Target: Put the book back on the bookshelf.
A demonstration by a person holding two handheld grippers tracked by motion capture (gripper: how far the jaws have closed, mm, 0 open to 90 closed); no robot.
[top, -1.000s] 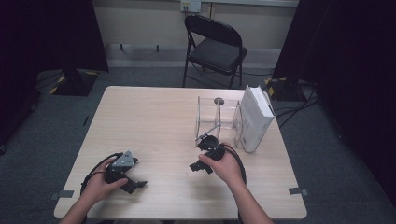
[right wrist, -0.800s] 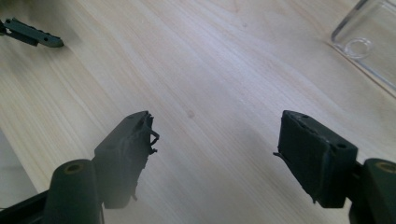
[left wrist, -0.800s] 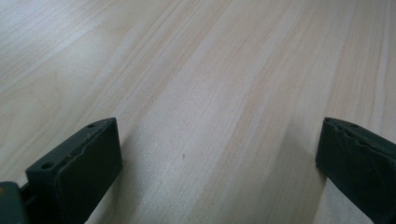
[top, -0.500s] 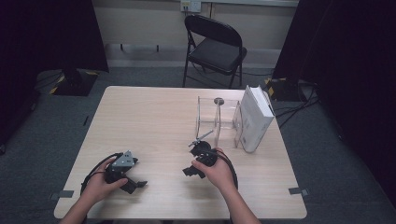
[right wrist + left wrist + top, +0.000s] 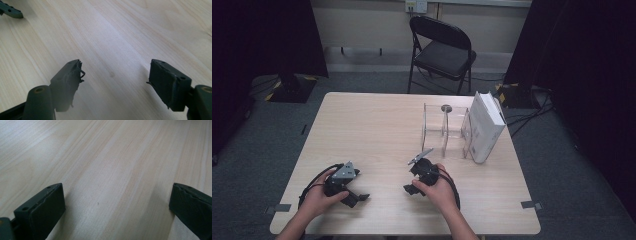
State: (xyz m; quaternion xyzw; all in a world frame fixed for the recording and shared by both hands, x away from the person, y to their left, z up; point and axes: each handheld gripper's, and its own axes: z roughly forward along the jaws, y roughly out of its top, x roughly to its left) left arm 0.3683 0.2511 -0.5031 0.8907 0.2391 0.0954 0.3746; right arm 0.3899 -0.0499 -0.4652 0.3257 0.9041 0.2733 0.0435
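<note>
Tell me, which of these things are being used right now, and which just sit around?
In use:
- left black two-jaw gripper, open, empty
- right black two-jaw gripper, open, empty
- pale wooden table

Just there:
- clear acrylic rack
- white upright box
- black folding chair

A pale wood table (image 5: 377, 125) on grey carpet. Near its right edge stands a clear rack (image 5: 444, 131), and a white book (image 5: 484, 126) stands upright just beside the rack's right end
</note>
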